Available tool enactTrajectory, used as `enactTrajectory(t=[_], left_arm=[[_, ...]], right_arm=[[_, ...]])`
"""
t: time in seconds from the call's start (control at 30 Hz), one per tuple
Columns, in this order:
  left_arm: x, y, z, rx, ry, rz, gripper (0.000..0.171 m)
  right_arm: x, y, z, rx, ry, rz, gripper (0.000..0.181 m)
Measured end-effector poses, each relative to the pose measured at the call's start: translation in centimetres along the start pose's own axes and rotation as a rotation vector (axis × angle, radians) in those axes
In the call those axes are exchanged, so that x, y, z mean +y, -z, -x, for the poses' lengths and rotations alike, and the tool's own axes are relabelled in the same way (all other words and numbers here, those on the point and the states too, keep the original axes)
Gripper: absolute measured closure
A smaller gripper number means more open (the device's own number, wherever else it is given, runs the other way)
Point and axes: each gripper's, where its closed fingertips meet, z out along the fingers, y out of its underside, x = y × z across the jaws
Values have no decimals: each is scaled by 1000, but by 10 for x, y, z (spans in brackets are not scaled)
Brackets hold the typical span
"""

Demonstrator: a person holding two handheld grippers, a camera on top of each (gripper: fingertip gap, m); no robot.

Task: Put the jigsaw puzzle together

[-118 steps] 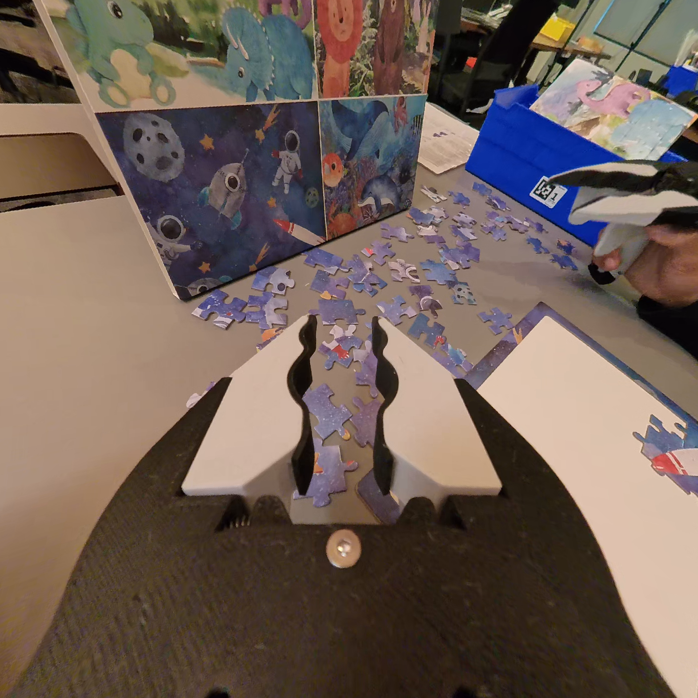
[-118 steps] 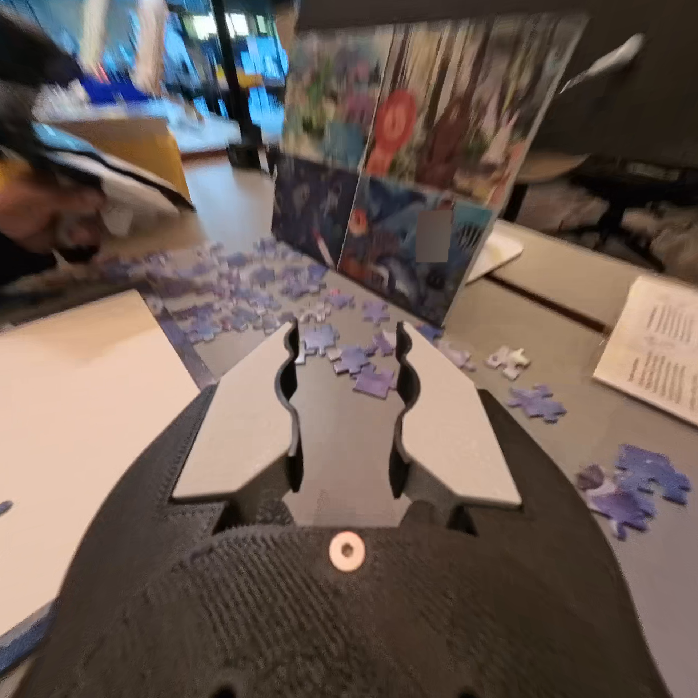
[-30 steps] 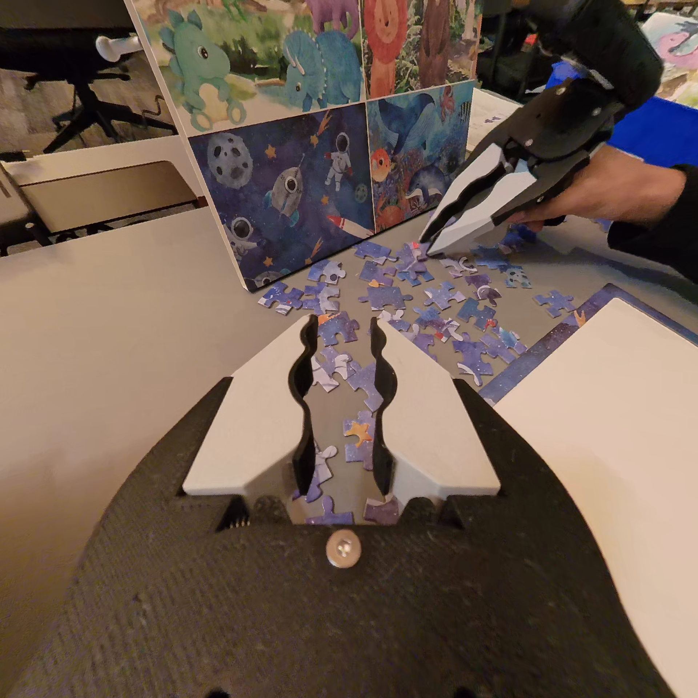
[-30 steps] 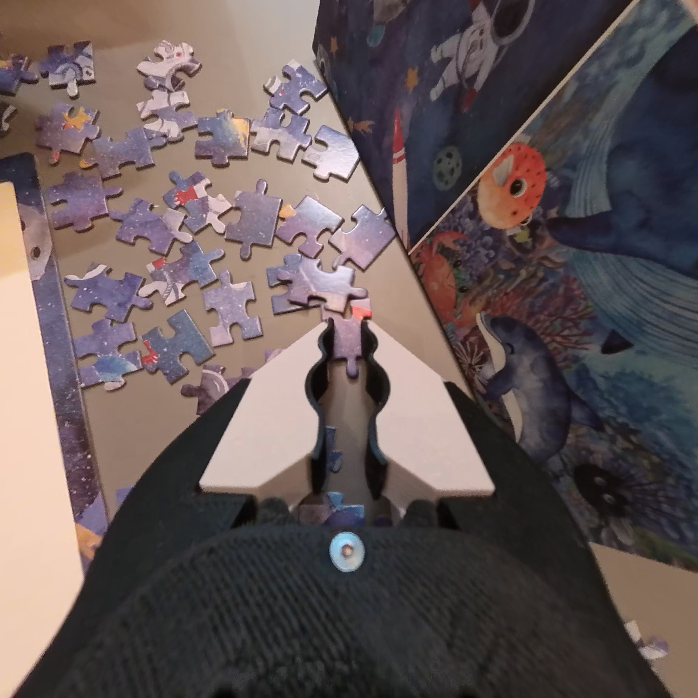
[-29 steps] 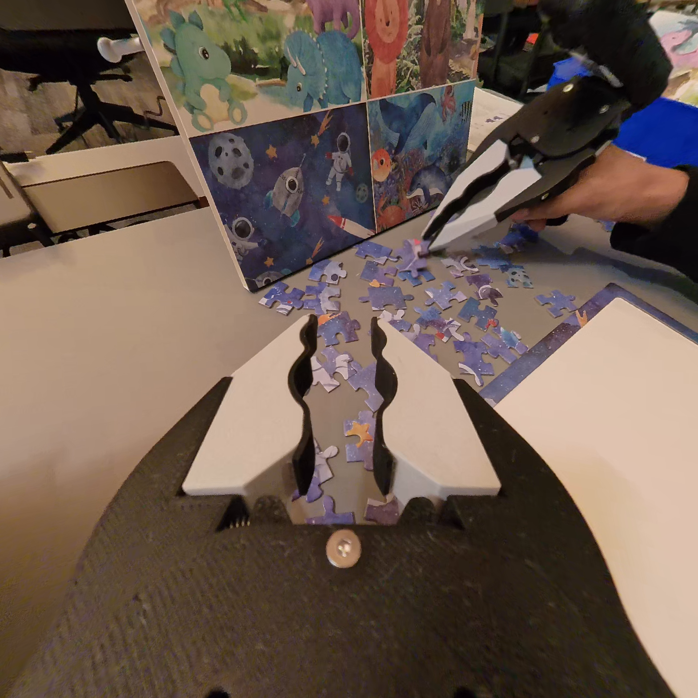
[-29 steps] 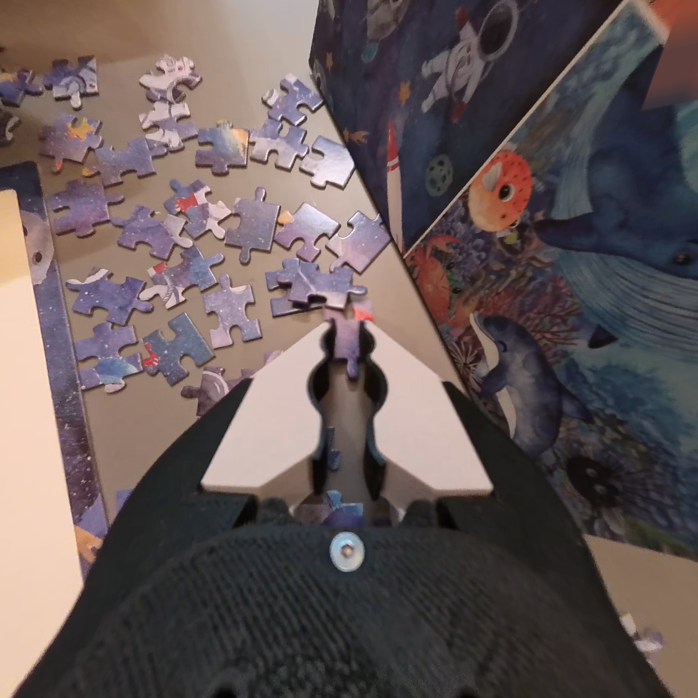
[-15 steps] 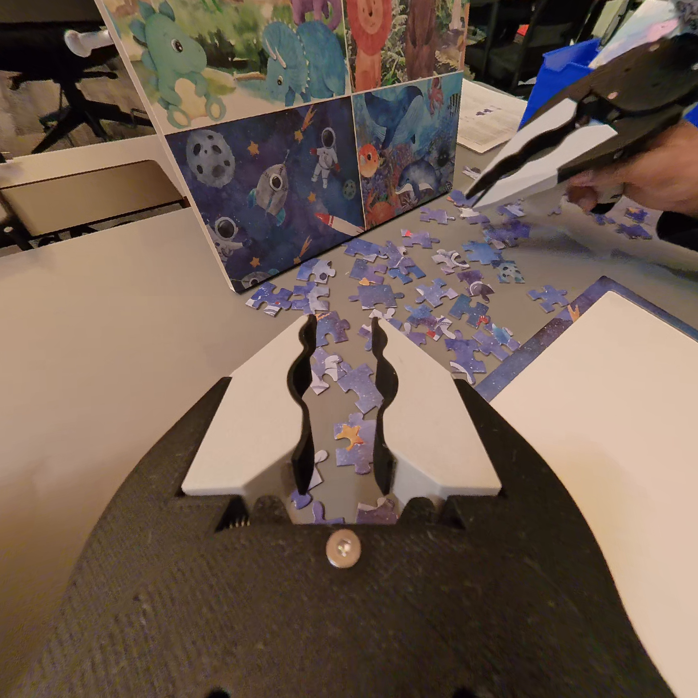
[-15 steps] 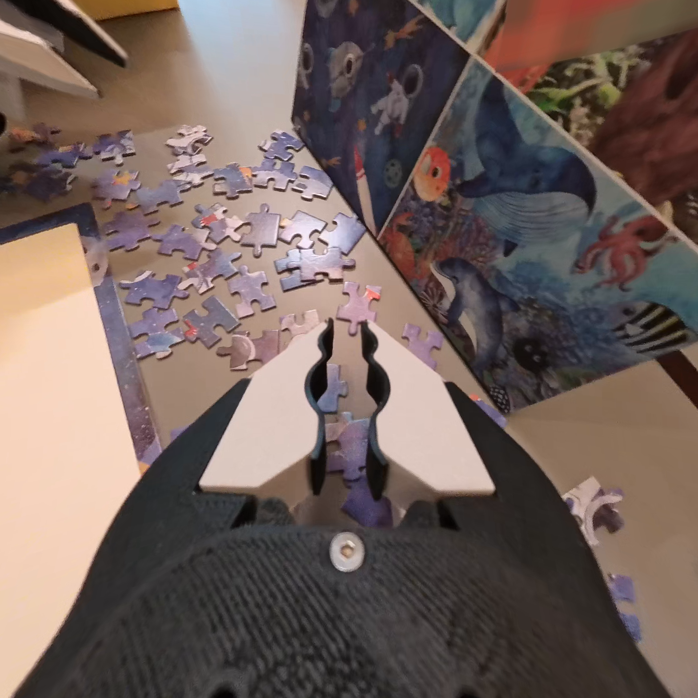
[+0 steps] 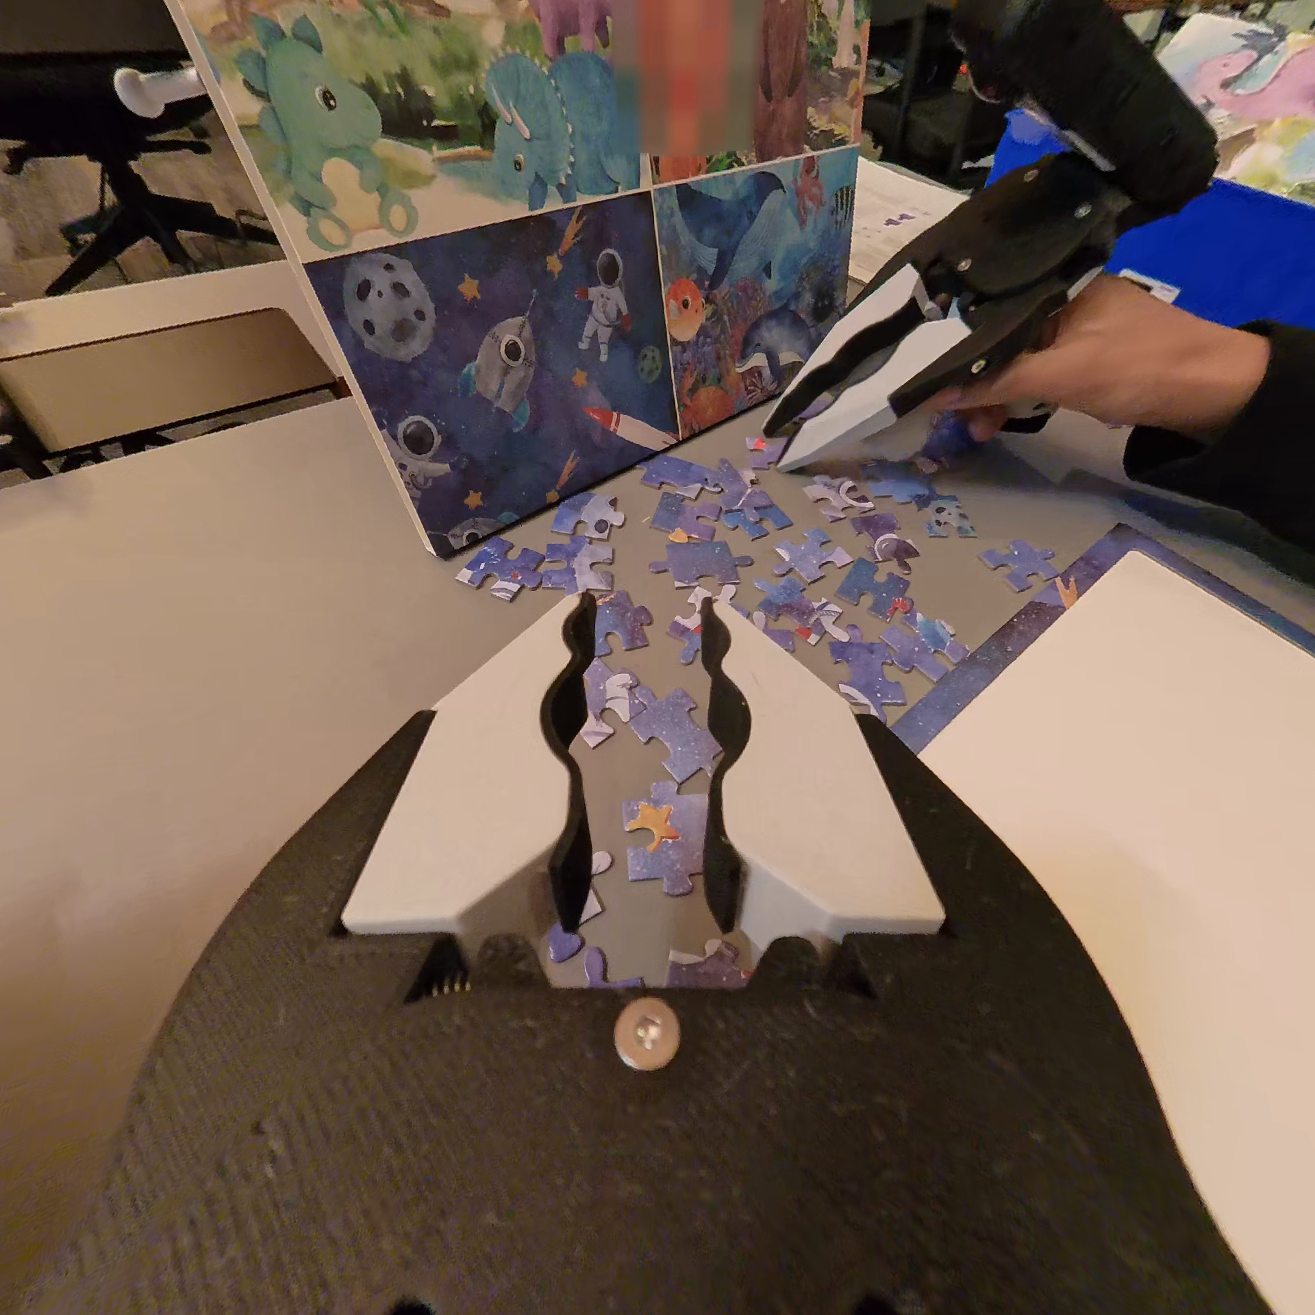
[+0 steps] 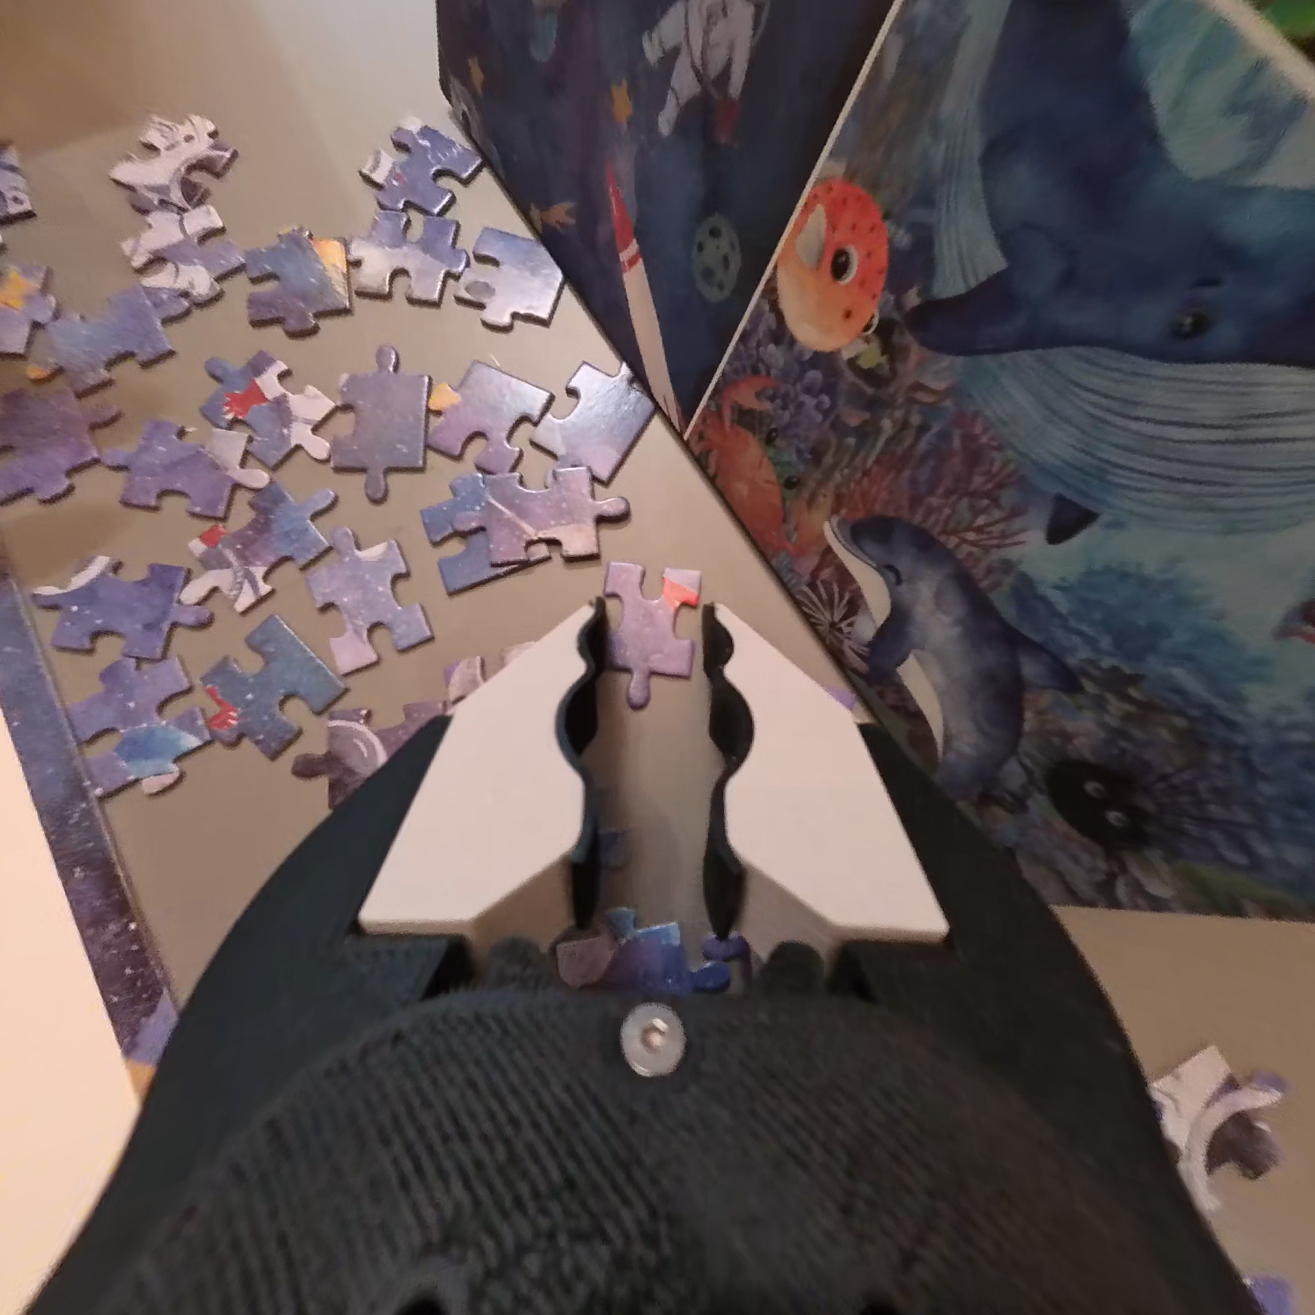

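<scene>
My right gripper (image 10: 651, 605): low over the table (image 10: 640, 775), jaws apart, a purple puzzle piece with a red corner (image 10: 651, 626) lying between my tips; I cannot tell whether they touch it.
My left gripper (image 9: 644, 605): jaws parted, gripping nothing, loose pieces visible through the gap, one with an orange star (image 9: 662, 832).
Loose pieces (image 9: 783, 562): scattered across the centre of the left wrist view, at the foot of the upright picture board (image 9: 541, 284).
Puzzle tray (image 9: 1110, 783): right of the left wrist view, pale inside with a dark starry border.
My right hand (image 9: 1117, 363): upper right of that view, wrapped round the right gripper's handle.
Blue bin (image 9: 1238, 249): behind that hand.
</scene>
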Motion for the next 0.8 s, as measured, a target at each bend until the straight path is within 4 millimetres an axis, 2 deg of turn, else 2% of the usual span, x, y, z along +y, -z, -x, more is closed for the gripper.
enactTrajectory(t=[0.07, 0.33, 0.5, 0.57, 0.63, 0.73, 0.8], left_arm=[[0, 0, -1, 2, -1, -1, 143], [-1, 1, 0, -1, 3, -7, 143], [-1, 1, -1, 1, -1, -8, 143], [0, 0, -1, 1, -6, -2, 143], [2, -1, -1, 1, -9, 12, 143], [4, -2, -3, 1, -21, 24, 143], [4, -3, -4, 1, -30, 25, 143]], right_arm=[[0, 0, 1, -9, -9, 17, 168], [-1, 4, 7, -14, 5, 21, 169], [-15, 32, 25, -63, -9, -94, 169], [-19, 51, 42, -84, -12, -137, 169], [-19, 74, 66, -108, -17, -176, 169], [-9, 107, 124, -179, -44, -230, 169], [8, 121, 168, -229, -67, -227, 169]])
